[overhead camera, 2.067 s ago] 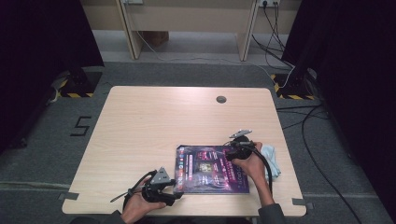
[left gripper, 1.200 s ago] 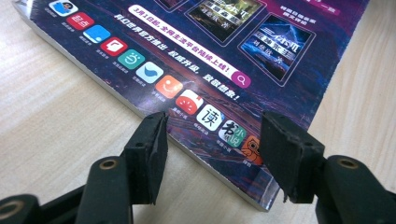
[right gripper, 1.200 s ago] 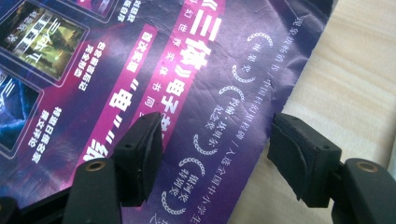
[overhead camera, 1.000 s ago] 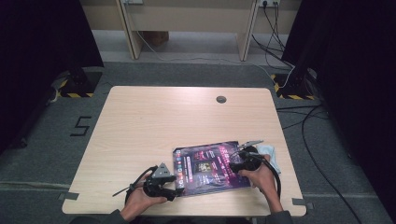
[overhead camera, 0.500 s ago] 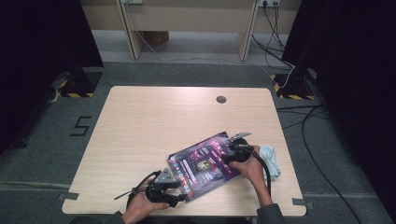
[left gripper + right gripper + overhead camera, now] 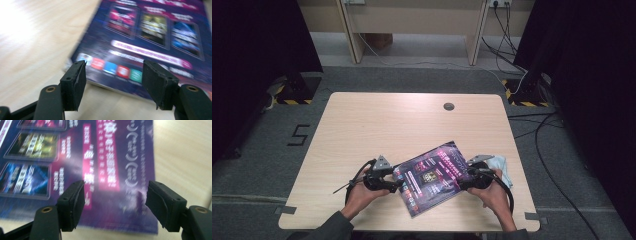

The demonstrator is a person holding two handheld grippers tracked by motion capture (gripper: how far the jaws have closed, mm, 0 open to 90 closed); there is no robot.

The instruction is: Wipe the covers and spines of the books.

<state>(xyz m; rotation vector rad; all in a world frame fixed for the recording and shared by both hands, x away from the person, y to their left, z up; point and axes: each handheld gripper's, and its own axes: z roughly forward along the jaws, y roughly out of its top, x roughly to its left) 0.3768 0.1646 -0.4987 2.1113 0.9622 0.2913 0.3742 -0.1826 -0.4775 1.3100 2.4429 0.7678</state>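
a recording lab or test studio: a lone pale wooden surface (image 6: 377, 130) stands at centre frame on grey carpet (image 6: 257, 150), ringed left and right by black curtains (image 6: 257, 35). yellow-black hazard tape (image 6: 292, 101) marks stand feet at both sides, a taped number five (image 6: 298, 135) sits at left, and cables (image 6: 542, 125) trail from wall sockets at upper right.

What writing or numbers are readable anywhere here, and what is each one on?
"5": a dark numeral on the grey floor left of the table.
Magazine cover: white and pink headline characters running along the purple band in the right gripper view, too blurred to read.
Magazine's pink banner and its row of small coloured icons in the left gripper view: blurred, unreadable.
Nothing else carries legible text.
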